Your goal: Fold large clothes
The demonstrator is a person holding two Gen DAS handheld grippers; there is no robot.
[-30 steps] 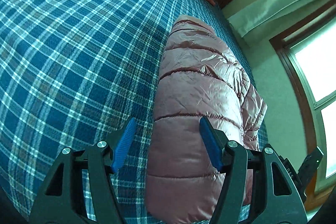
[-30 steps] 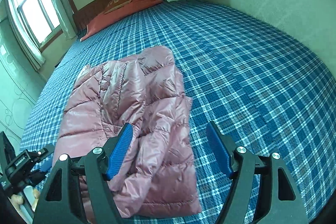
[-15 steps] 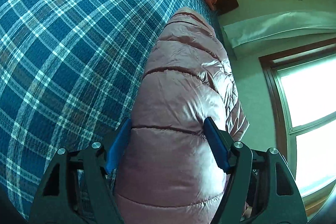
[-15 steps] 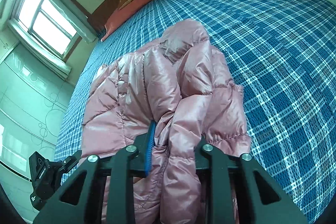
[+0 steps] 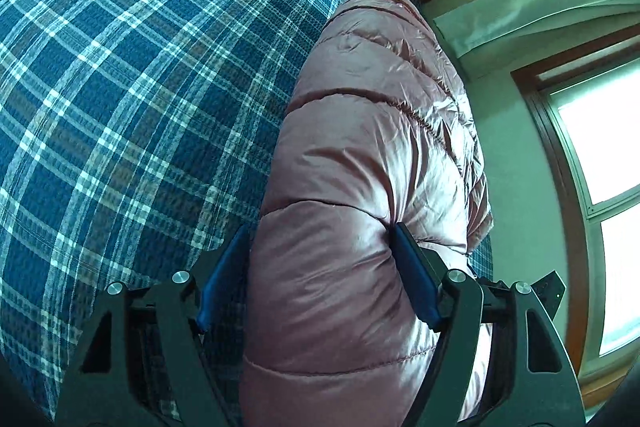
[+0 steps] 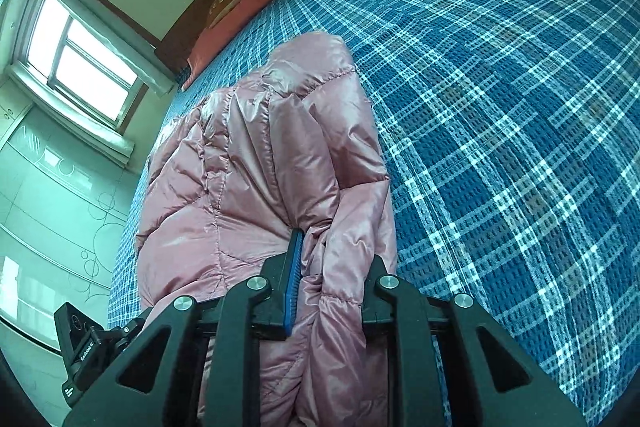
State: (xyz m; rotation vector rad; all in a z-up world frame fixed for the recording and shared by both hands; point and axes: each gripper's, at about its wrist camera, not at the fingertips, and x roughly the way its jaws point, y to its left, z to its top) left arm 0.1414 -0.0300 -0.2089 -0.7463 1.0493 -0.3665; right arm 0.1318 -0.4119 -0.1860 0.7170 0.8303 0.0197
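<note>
A shiny pink quilted puffer jacket point(image 5: 372, 155) lies on a bed with a blue plaid cover point(image 5: 120, 87). My left gripper point(image 5: 320, 259) straddles the jacket's near end, its blue pads pressing into the puffy fabric from both sides with a wide gap between them. In the right wrist view the jacket point(image 6: 256, 163) fills the centre. My right gripper point(image 6: 332, 267) is shut on a thick fold of the jacket's near edge; one blue pad point(image 6: 294, 267) shows, the other is hidden behind the fabric.
Red pillows point(image 6: 248, 7) and a dark wooden headboard point(image 6: 180, 39) are at the far end of the bed. A window point(image 6: 80, 59) and a pale wardrobe point(image 6: 44, 207) are beside it. The left gripper's body point(image 6: 88, 351) shows at the lower left of the right wrist view.
Both grippers moved in low onto the jacket's near end. The right gripper closed on the fabric; the left gripper's jaws came to straddle and squeeze the jacket.
</note>
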